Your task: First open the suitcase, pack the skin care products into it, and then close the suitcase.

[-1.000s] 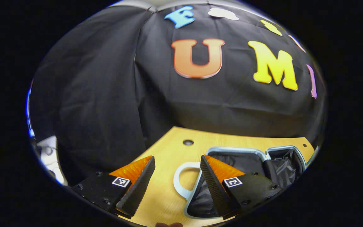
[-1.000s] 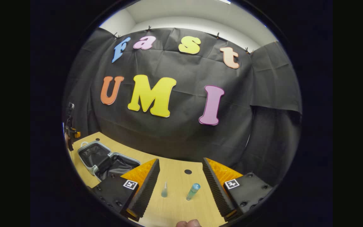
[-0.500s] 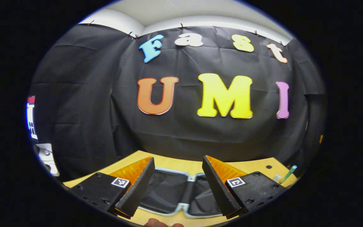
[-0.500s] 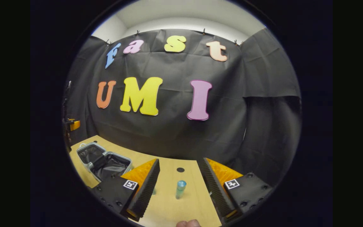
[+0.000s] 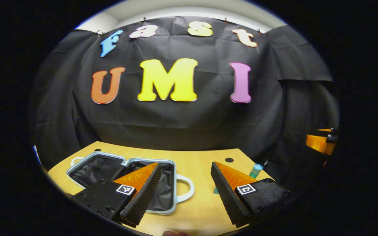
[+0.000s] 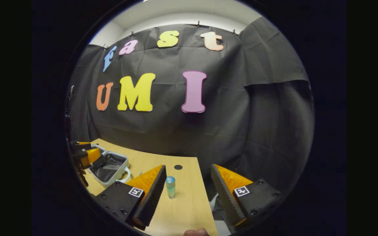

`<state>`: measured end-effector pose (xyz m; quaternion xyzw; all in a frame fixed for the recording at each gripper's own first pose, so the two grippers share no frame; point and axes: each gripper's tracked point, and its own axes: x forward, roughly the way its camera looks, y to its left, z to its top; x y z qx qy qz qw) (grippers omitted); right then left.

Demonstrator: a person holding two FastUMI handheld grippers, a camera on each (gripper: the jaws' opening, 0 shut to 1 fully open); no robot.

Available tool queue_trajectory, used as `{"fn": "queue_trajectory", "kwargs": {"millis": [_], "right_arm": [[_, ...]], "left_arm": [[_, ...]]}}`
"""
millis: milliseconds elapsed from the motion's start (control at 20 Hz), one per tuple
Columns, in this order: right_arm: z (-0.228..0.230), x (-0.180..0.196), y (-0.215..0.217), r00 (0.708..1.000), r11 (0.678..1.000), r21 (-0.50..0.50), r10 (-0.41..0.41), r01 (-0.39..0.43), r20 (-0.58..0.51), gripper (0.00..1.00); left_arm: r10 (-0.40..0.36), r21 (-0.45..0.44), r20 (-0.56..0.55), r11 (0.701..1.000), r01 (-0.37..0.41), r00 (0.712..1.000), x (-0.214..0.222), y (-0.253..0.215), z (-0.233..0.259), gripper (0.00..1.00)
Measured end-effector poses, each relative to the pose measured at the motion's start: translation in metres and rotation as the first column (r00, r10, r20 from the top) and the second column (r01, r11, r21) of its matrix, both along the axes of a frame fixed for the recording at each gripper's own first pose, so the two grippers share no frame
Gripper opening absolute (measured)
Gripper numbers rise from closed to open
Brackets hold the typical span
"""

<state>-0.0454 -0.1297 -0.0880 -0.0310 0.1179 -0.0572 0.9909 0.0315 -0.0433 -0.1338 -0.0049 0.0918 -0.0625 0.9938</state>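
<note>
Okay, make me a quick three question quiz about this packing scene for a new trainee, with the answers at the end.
1. True or false: the suitcase lies open on the table.
2. Multiple choice: the blue-capped bottle in the right gripper view is A) inside the suitcase, B) standing on the table ahead of the right gripper, C) held by the left gripper.
3. Fill in: both grippers are ____ and hold nothing.

Key: 1 true; 2 B; 3 open.
</note>
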Motion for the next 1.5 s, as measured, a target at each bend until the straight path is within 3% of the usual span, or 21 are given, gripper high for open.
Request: {"fn": "queue_trajectory", "kwargs": {"millis": [100, 250, 500, 950, 1150, 1250, 1300, 1350, 1400, 1450, 1500], "right_arm": [[-0.013, -0.005, -0.015, 1.0, 1.0, -0.01, 0.001, -0.001, -0.029, 0.81], [-0.03, -0.015, -0.035, 0.997, 1.0, -0.022, -0.011, 0.009, -0.081, 0.81], [-0.022, -0.024, -0.056, 0.995, 0.999, -0.01, -0.049, 0.048, -0.087, 0.81], [-0.049, -0.024, -0.074, 0.983, 0.997, -0.009, -0.077, 0.077, -0.167, 0.82], [-0.05, -0.019, -0.074, 0.982, 0.996, -0.004, -0.085, 0.086, -0.166, 0.82], [-0.053, -0.017, -0.072, 0.982, 0.996, -0.004, -0.084, 0.085, -0.167, 0.81], [-0.055, -0.016, -0.07, 0.983, 0.997, -0.005, -0.081, 0.081, -0.167, 0.81], [-0.057, -0.014, -0.068, 0.984, 0.997, -0.001, -0.071, 0.072, -0.166, 0.81], [-0.065, -0.012, -0.064, 0.985, 0.999, 0.002, -0.053, 0.054, -0.167, 0.81], [-0.077, -0.009, -0.059, 0.982, 1.0, -0.002, -0.028, 0.028, -0.185, 0.81], [-0.094, -0.005, -0.053, 0.979, 1.0, -0.008, -0.005, 0.004, -0.205, 0.81]], "left_arm": [[-0.06, 0.017, -0.062, 0.998, 0.061, 0.996, 0.004, -0.036, -0.034, 0.97], [-0.092, 0.055, -0.124, 0.993, 0.1, 0.988, 0.02, -0.068, -0.079, 0.97], [-0.068, 0.048, -0.259, 0.995, 0.083, 0.963, 0.055, -0.083, -0.153, 0.98], [-0.048, 0.071, -0.338, 0.995, 0.076, 0.94, 0.11, -0.1, -0.206, 1.0], [-0.065, 0.098, -0.37, 0.989, 0.108, 0.927, 0.111, -0.107, -0.216, 0.86], [-0.05, 0.117, -0.378, 0.988, 0.101, 0.925, 0.11, -0.105, -0.219, 0.67], [-0.054, 0.117, -0.379, 0.987, 0.106, 0.924, 0.109, -0.103, -0.217, 0.49], [-0.059, 0.112, -0.386, 0.987, 0.111, 0.921, 0.11, -0.104, -0.218, 0.52], [-0.063, 0.11, -0.395, 0.987, 0.116, 0.917, 0.108, -0.103, -0.217, 0.42], [-0.071, 0.098, -0.402, 0.988, 0.12, 0.913, 0.104, -0.102, -0.215, 0.49], [-0.079, 0.084, -0.405, 0.989, 0.123, 0.911, 0.102, -0.099, -0.213, 0.47]]}}
